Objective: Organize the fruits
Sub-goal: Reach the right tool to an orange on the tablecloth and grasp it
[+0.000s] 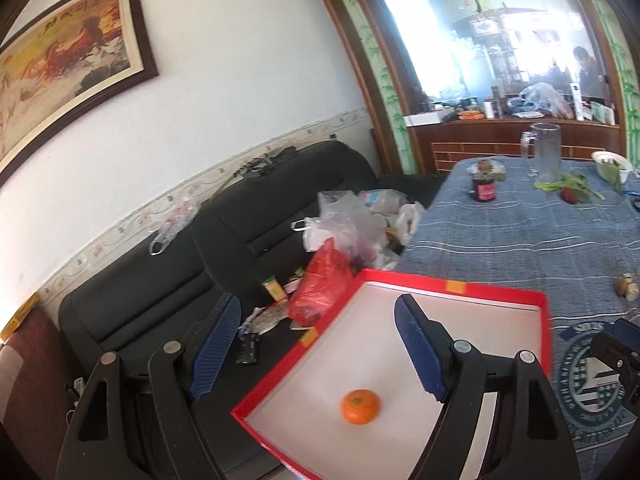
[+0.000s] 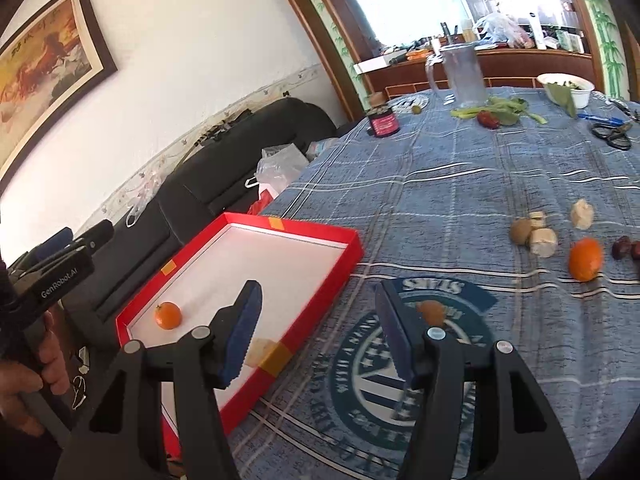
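While the red box (image 2: 320, 236) sits at the table's left edge, one orange (image 2: 168, 315) lies on its white floor, with a pale piece (image 2: 260, 350) by the near wall. My left gripper (image 1: 316, 346) hangs above it, jaws wide, empty. My right gripper (image 2: 316, 328) gapes wide over the blue cloth (image 2: 440, 184), touching nothing. Another orange (image 2: 585, 259) rests well right.

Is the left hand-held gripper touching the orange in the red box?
Apart. The left wrist view shows the left hand-held gripper open, white floor showing between its fingers and the orange in the red box.
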### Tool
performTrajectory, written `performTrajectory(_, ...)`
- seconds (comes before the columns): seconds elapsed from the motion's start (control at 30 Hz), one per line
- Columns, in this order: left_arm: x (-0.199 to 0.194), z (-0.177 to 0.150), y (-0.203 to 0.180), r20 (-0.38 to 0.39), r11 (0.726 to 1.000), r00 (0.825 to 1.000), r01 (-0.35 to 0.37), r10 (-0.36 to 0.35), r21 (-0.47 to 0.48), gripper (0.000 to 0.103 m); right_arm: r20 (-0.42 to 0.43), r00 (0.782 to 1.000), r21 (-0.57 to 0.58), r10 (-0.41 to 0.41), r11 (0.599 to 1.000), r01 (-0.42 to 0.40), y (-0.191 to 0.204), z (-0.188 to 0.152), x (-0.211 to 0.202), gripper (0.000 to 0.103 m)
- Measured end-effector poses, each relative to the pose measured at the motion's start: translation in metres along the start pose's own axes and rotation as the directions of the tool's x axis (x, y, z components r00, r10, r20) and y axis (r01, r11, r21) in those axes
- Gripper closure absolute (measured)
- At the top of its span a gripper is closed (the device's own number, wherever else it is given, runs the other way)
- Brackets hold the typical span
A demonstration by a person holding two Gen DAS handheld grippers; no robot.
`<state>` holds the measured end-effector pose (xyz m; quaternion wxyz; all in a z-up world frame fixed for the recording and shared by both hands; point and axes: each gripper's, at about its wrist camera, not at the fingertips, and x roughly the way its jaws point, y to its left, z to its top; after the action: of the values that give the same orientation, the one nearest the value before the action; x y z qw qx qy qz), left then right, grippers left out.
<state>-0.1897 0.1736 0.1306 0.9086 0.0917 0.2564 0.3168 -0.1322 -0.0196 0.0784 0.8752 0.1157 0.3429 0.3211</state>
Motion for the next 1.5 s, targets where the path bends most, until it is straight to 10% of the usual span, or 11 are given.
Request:
performTrajectory(0.23, -0.014, 0.0, -0.071, -0.034, 0.97, 0.976, 0.218, -0.216, 0.108, 0.023, 0.06, 0.993, 0.042, -0.098, 0.995, 0.096, -0.054, -0.016, -0.076, 0.042)
performTrajectory(0.57, -0.047, -0.004, -0.203, -0.18, 0.79, 0.841, 0.541, -0.51, 0.287, 0.024, 0.056, 0.888, 0.256, -0.457, 0.866, 0.43, -0.189, -0.04, -0.204, 0.042)
performTrajectory(0.87, -0.044, 0.0, -0.252, -0.227, 0.764, 0.833, 0.553, -0.504, 0.333, 0.024, -0.003, 0.884, 0.249, -0.468, 0.856, 0.454, -0.222, -0.017, -0.197, 0.042)
performTrajectory(1.5, -0.012, 0.015, -0.291, -0.361, 0.663, 0.709, 0.701, -0.606, 0.263, 0.024, -0.198, 0.82, 0.205, -0.537, 0.795, 0.57, -0.238, -0.019, -0.148, 0.069)
